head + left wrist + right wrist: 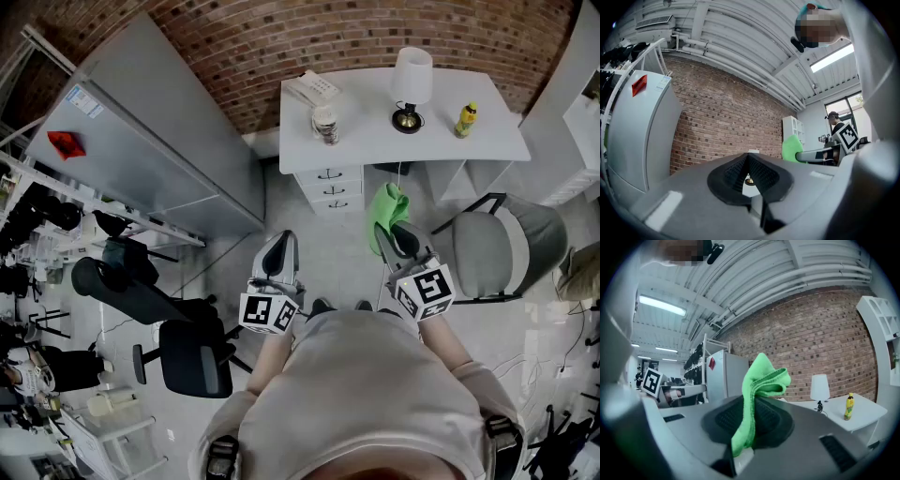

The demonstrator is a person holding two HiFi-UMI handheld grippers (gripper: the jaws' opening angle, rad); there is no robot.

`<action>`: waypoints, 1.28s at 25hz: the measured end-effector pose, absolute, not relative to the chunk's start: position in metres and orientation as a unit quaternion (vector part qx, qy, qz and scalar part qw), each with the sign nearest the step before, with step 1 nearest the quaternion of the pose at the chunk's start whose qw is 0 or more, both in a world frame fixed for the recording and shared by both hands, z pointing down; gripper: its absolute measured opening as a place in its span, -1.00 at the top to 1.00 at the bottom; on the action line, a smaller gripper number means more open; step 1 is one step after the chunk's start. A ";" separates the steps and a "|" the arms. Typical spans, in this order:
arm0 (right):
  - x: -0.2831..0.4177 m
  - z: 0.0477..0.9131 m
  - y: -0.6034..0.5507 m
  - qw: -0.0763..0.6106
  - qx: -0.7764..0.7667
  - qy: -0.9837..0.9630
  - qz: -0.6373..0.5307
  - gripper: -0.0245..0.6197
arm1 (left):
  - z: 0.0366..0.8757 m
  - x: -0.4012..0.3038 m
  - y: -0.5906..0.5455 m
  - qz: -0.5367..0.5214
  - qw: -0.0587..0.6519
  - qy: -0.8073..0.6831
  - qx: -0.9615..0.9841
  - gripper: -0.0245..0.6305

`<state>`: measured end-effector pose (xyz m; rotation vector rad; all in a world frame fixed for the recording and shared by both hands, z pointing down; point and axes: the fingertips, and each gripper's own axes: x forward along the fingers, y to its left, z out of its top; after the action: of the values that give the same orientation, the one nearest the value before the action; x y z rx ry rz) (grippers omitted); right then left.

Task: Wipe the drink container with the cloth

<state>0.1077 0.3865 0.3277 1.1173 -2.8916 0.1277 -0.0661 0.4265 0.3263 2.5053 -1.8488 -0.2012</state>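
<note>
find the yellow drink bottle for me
In the head view, the small yellow plastic drink bottle stands near the right end of the white desk, just right of the white-shaded table lamp.

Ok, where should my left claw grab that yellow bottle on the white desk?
Grip the yellow bottle around its middle, coming in level from the front edge of the desk. It stands upright and slim, apart from the lamp, so its sides look free. The left claw is shut; open it first.

The label on the yellow bottle (466,119) is too small to read.
</note>
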 end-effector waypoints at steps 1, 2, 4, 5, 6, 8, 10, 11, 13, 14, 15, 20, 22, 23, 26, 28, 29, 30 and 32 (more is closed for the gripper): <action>0.107 0.328 0.385 0.019 0.360 -0.932 0.042 0.76 | 0.327 -0.066 0.425 -0.063 0.011 -0.593 0.803 0.90; 0.107 0.328 0.383 0.018 0.360 -0.932 0.042 0.76 | 0.328 -0.066 0.424 -0.062 0.012 -0.593 0.803 0.90; 0.106 0.327 0.380 0.018 0.359 -0.932 0.043 0.76 | 0.329 -0.066 0.421 -0.059 0.014 -0.593 0.803 0.90; 0.106 0.327 0.378 0.017 0.359 -0.932 0.042 0.76 | 0.330 -0.066 0.419 -0.058 0.015 -0.593 0.803 0.90; 0.105 0.327 0.376 0.017 0.359 -0.932 0.042 0.76 | 0.330 -0.066 0.418 -0.057 0.016 -0.593 0.803 0.90; 0.106 0.327 0.373 0.017 0.360 -0.932 0.042 0.76 | 0.331 -0.066 0.415 -0.054 0.018 -0.592 0.804 0.90; 0.105 0.327 0.369 0.018 0.359 -0.932 0.041 0.76 | 0.332 -0.065 0.411 -0.054 0.019 -0.592 0.804 0.90; 0.105 0.327 0.368 0.019 0.358 -0.933 0.040 0.76 | 0.333 -0.065 0.409 -0.056 0.019 -0.591 0.804 0.90; 0.104 0.327 0.365 0.022 0.357 -0.933 0.038 0.76 | 0.333 -0.065 0.405 -0.057 0.021 -0.590 0.805 0.90; 0.104 0.327 0.364 0.023 0.357 -0.933 0.038 0.76 | 0.333 -0.065 0.403 -0.058 0.021 -0.589 0.805 0.90; 0.104 0.326 0.361 0.023 0.357 -0.933 0.038 0.76 | 0.333 -0.065 0.400 -0.059 0.021 -0.589 0.806 0.90; 0.104 0.326 0.344 0.018 0.362 -0.931 0.044 0.76 | 0.333 -0.065 0.386 -0.061 0.023 -0.591 0.804 0.90; 0.102 0.328 0.335 0.019 0.362 -0.931 0.046 0.76 | 0.336 -0.067 0.379 -0.058 0.024 -0.590 0.805 0.90; 0.101 0.329 0.329 0.020 0.362 -0.931 0.047 0.76 | 0.337 -0.067 0.375 -0.057 0.024 -0.588 0.806 0.90; 0.093 0.332 0.314 0.026 0.362 -0.930 0.048 0.76 | 0.340 -0.069 0.362 -0.055 0.022 -0.575 0.816 0.90; 0.086 0.336 0.303 0.030 0.363 -0.930 0.047 0.76 | 0.344 -0.071 0.351 -0.055 0.025 -0.570 0.819 0.90; 0.083 0.338 0.297 0.032 0.364 -0.930 0.048 0.76 | 0.347 -0.073 0.344 -0.054 0.027 -0.569 0.820 0.90; 0.080 0.340 0.291 0.033 0.365 -0.929 0.048 0.76 | 0.349 -0.076 0.337 -0.053 0.030 -0.568 0.821 0.90; 0.073 0.344 0.277 0.034 0.368 -0.928 0.050 0.76 | 0.355 -0.082 0.321 -0.052 0.035 -0.562 0.825 0.90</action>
<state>0.0734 0.2773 0.3439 1.1317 -2.8535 0.1536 -0.0816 0.3205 0.3554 2.5351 -1.7285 -0.1595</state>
